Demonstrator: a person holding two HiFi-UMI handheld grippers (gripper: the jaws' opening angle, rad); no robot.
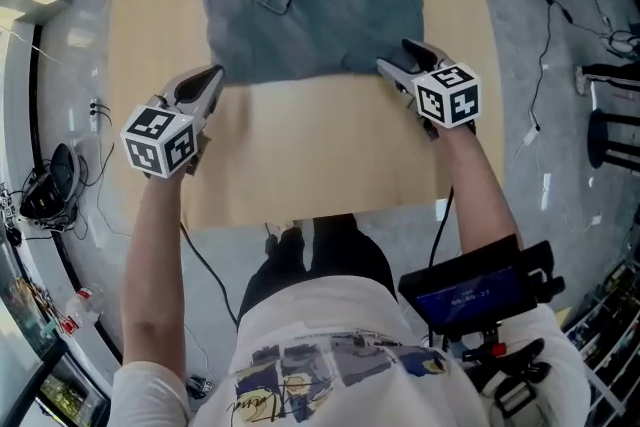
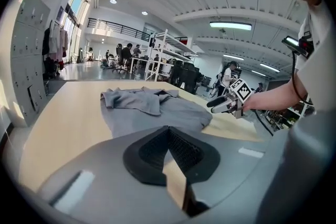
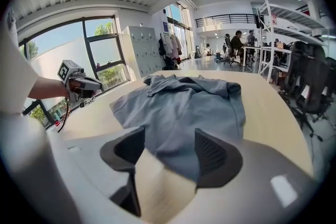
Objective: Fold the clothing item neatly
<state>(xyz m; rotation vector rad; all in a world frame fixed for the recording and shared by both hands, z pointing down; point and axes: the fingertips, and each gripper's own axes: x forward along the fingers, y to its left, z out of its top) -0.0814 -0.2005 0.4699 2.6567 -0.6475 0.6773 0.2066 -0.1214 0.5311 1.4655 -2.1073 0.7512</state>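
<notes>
Tabletop (image 1: 320, 165) of pale wood carries the work. Nearest, toward its left edge, the left gripper (image 1: 212, 75) hovers with both jaws pressed together on nothing, just off the near left corner of the grey polo shirt (image 1: 315, 10). Toward the right edge, the right gripper (image 1: 397, 57) stands with its jaws apart and empty at the shirt's near right corner. Beyond both, the shirt lies across the far half of the tabletop, its near hem straight, its collar end rumpled against the far edge.
</notes>
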